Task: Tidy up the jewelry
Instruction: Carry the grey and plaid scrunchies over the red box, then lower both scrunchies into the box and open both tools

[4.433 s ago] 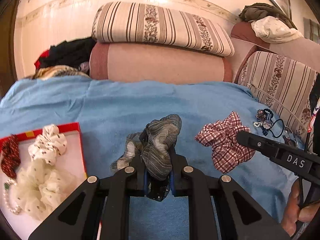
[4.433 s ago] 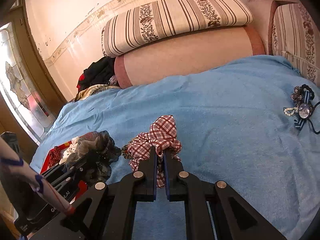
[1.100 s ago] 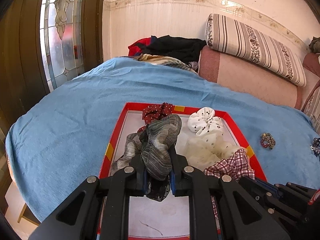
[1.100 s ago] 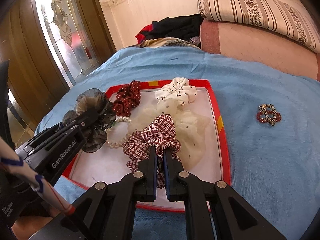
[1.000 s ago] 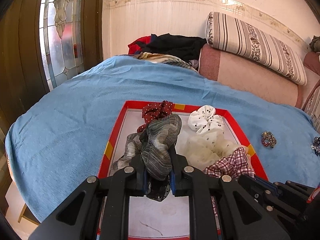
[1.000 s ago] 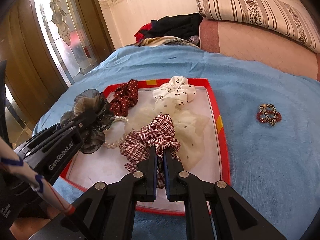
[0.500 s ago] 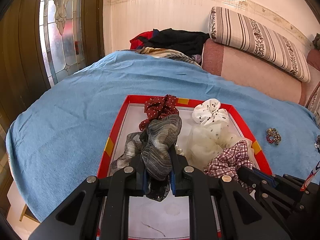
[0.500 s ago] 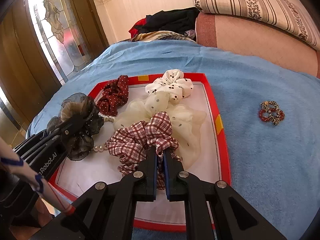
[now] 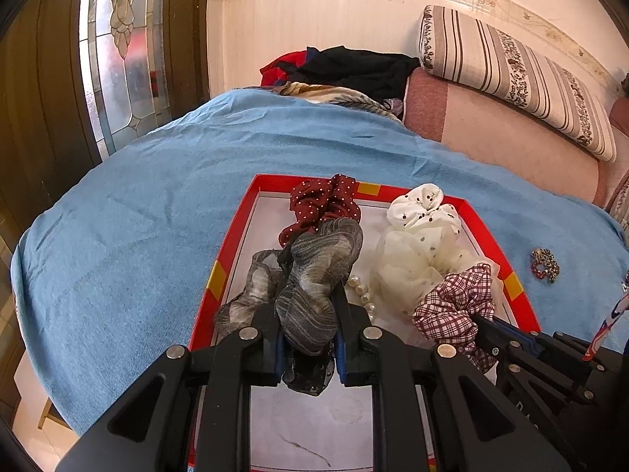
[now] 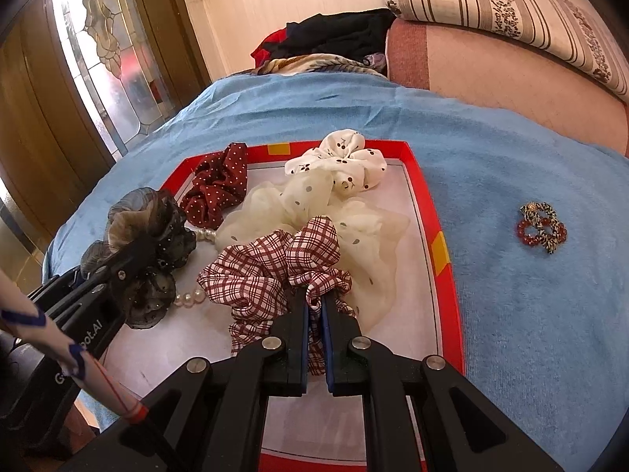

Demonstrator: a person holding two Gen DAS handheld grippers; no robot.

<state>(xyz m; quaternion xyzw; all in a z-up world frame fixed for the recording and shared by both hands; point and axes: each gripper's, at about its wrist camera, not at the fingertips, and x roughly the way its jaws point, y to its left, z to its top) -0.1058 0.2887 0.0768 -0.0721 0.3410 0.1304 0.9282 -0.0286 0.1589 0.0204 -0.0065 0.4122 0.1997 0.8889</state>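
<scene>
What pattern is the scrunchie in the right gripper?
Red-and-white plaid scrunchie, clearest in the right wrist view.

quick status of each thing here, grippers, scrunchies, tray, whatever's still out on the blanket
left gripper: shut on grey scrunchie, over tray
right gripper: shut on plaid scrunchie, over tray
red tray: open, on blue blanket
maroon dotted scrunchie: in tray
white scrunchie: in tray
pearl bracelet: in tray, partly hidden
small beaded scrunchies: outside tray, on blanket

Five scrunchies sit over one red tray (image 10: 448, 275): grey sheer (image 10: 145, 236), red plaid (image 10: 275, 267), maroon dotted (image 10: 218, 187), white spotted (image 10: 346, 165), cream organza (image 10: 306, 204). One pearl strand (image 10: 188, 297); one small beaded hair-tie cluster (image 10: 540, 226) at right.
</scene>
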